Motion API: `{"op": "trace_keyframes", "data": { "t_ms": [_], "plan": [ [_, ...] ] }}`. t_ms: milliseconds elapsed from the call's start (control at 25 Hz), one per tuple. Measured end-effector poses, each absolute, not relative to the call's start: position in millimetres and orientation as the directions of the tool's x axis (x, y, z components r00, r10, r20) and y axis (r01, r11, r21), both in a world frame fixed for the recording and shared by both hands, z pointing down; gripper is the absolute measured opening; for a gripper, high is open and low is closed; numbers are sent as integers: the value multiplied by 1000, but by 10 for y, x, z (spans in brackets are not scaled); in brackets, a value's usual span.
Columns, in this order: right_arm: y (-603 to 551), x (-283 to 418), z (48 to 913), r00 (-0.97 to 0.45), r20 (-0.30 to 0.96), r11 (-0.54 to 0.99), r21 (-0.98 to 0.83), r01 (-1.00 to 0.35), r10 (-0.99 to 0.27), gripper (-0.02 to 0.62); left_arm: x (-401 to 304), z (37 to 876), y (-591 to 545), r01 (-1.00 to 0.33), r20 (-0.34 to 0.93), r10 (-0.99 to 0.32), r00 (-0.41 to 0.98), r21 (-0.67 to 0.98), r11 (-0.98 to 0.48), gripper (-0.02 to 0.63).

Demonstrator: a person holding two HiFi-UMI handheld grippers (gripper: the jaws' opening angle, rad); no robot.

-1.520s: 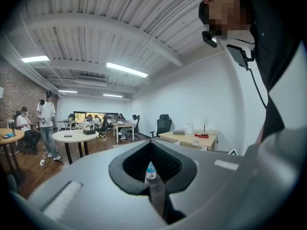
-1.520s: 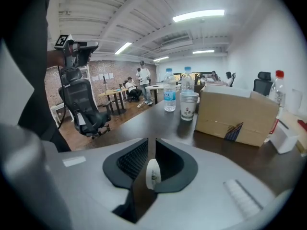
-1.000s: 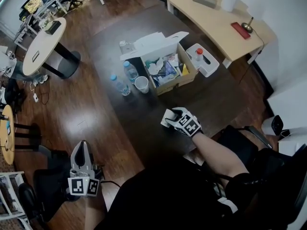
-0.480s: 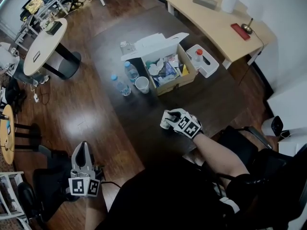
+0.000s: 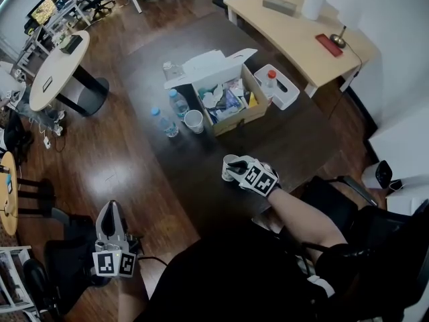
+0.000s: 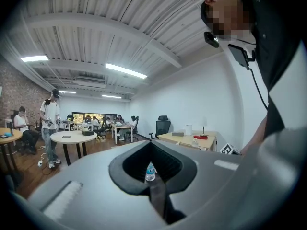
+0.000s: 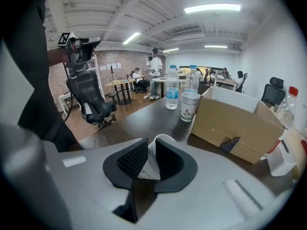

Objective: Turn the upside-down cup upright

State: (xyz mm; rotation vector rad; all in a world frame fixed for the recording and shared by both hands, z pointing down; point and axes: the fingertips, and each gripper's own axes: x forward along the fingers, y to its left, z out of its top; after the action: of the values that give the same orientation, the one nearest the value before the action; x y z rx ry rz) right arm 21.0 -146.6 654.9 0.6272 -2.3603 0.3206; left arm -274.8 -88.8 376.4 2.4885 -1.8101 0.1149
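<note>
Closing right gripper point(image 7: 151, 141) pinches paper cup point(image 7: 149, 163) wall; head view shows only rim

This is an open-plan office. Long fluorescent ceiling lights point(image 6: 125, 71) run over a wooden floor point(image 5: 127, 153) with a round meeting table point(image 5: 57, 72), a pale wood desk point(image 5: 295, 29) and black swivel chairs point(image 7: 91, 97). Further back, people point(image 6: 20, 122) sit at tables near a brick wall point(image 7: 108, 63).
</note>
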Motion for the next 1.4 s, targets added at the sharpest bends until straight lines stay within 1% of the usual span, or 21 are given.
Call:
{"op": "trace_keyframes", "data": {
  "t_ms": [80, 320, 600, 640, 720, 760, 920, 1040, 1160, 1320, 1400],
  "plan": [
    [-1445, 208, 6543, -662, 663, 858, -58, -511, -350, 21, -2762, 3775, -890, -952, 96, -948, 304, 10, -305, 0],
    [-1344, 224, 6614, -649, 690, 871, -53, -488, -321, 20, -2787, 3782, -885, -954, 93, -949, 301, 17, -301, 0],
    [-1304, 224, 6658, -640, 701, 869, -60, -491, -313, 25, -2820, 3822, -870, -956, 95, -951, 295, 30, -293, 0],
    [-1299, 226, 6661, -639, 702, 868, -61, -493, -314, 33, -2823, 3826, -871, -956, 95, -951, 295, 32, -293, 0],
    [-1292, 228, 6663, -636, 704, 865, -63, -498, -315, 98, -2822, 3836, -879, -955, 95, -950, 296, 35, -294, 0],
    [-1289, 229, 6654, -635, 704, 863, -61, -501, -319, 118, -2816, 3842, -888, -955, 95, -950, 298, 37, -295, 0],
    [-1258, 232, 6558, -651, 679, 850, -76, -522, -339, 130, -2661, 3960, -915, -942, 110, -936, 333, 68, -327, 0],
    [-1283, 363, 6394, -681, 618, 795, -143, -589, -394, 144, -2288, 4154, -937, -913, 130, -904, 406, 104, -395, 0],
    [-1174, 610, 6279, -676, 585, 742, -179, -646, -448, 146, -1901, 4271, -1004, -881, 114, -876, 469, 132, -454, 0],
    [-1192, 902, 6010, -650, 497, 664, -181, -726, -575, 146, -1438, 4292, -1193, -827, 92, -822, 562, 49, -559, 0],
    [-1301, 952, 5808, -628, 443, 633, -159, -758, -640, 146, -1253, 4278, -1323, -804, 83, -799, 595, 53, -593, 0]
  ]
}}
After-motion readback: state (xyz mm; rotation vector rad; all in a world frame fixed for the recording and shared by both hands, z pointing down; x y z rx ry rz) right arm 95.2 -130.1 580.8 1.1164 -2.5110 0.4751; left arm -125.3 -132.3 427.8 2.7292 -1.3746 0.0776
